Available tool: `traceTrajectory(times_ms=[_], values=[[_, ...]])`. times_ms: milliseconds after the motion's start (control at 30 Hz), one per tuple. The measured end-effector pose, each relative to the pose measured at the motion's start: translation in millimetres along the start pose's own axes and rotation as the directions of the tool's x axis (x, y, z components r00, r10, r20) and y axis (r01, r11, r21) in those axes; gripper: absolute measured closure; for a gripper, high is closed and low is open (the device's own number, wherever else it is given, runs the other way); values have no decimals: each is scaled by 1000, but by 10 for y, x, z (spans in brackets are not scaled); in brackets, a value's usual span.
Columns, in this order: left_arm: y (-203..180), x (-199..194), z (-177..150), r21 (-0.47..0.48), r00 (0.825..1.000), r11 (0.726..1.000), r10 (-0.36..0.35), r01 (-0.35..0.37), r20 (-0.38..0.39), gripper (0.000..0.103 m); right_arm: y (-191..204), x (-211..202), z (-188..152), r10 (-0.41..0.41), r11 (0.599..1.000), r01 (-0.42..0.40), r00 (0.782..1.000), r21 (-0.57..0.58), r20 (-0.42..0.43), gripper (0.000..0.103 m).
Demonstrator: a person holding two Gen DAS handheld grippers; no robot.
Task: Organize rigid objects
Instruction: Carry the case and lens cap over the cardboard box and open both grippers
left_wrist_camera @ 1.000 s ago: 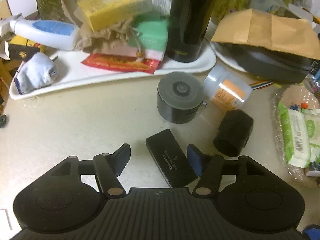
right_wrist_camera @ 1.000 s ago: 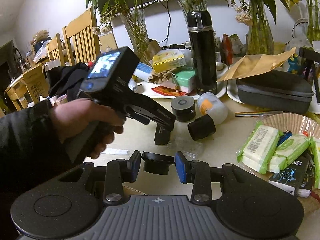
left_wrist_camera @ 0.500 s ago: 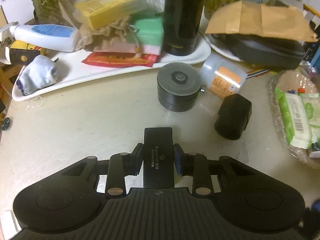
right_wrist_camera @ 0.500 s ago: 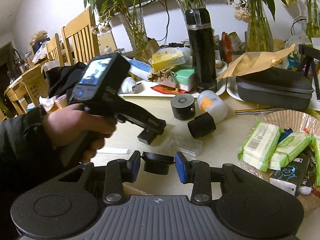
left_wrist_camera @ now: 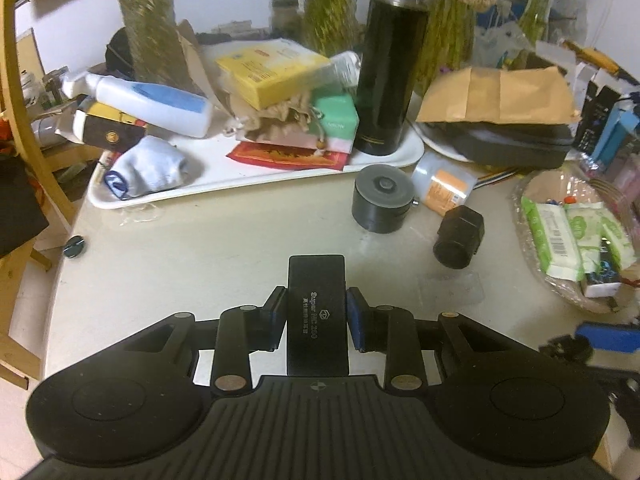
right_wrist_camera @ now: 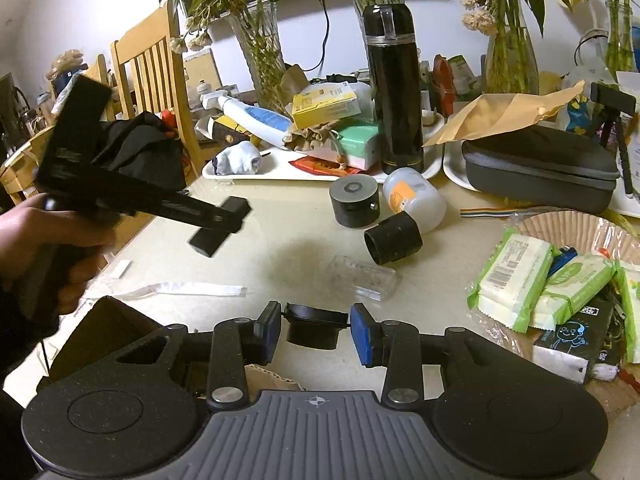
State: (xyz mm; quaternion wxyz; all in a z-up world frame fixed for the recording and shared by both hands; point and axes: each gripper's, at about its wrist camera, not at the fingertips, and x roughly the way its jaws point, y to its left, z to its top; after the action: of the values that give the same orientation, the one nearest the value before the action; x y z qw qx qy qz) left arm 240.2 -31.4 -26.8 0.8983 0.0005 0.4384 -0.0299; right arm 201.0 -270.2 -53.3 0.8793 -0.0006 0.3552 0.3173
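Observation:
My left gripper [left_wrist_camera: 316, 316] is shut on a flat black rectangular block [left_wrist_camera: 317, 312] with white lettering and holds it above the table; it also shows in the right wrist view [right_wrist_camera: 218, 226], lifted at the left. My right gripper [right_wrist_camera: 315, 330] is shut on a small black round cap [right_wrist_camera: 314, 326] low over the table's near edge. On the table lie a grey-topped black cylinder [left_wrist_camera: 382, 198], a black tube-shaped piece [left_wrist_camera: 458, 236], a translucent jar with an orange label [left_wrist_camera: 442, 188] on its side and a clear plastic case [right_wrist_camera: 362, 278].
A white tray [left_wrist_camera: 248, 172] at the back holds a tall black flask [left_wrist_camera: 390, 64], boxes, a lotion bottle and a rolled sock. A grey zip case [right_wrist_camera: 540, 168] under a brown envelope is at back right. Wet-wipe packs [right_wrist_camera: 516, 280] lie at right. A wooden chair [right_wrist_camera: 152, 76] stands at left.
My left gripper closed on the black block, which lay skewed on the table, and lifted it up and back towards the left. My right gripper stayed still with the cap.

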Motion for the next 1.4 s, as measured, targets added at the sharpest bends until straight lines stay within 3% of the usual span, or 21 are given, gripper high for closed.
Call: traceTrajectory(times_ms=[333,700,833,1133,1400], values=[[49,-463,-208,22,993,998,-66,64,95,72,38,6,-6,-5,1000,5,1000,-11,1,62],[102,-868,-519,52,967,981,-195,189,166,72,54,-144,-28,11,1000,-10,999,-18,30,62],[129,-963,-654,54,954,969,-247,242,168,72,88,-192,-54,30,999,-29,999,-27,34,62],[87,-1085,-935,119,952,958,-274,259,135,72,272,-287,-117,73,995,-70,996,-66,42,62],[51,-1028,-1091,175,965,953,-258,246,53,72,343,-366,-190,95,993,-92,994,-70,47,62]])
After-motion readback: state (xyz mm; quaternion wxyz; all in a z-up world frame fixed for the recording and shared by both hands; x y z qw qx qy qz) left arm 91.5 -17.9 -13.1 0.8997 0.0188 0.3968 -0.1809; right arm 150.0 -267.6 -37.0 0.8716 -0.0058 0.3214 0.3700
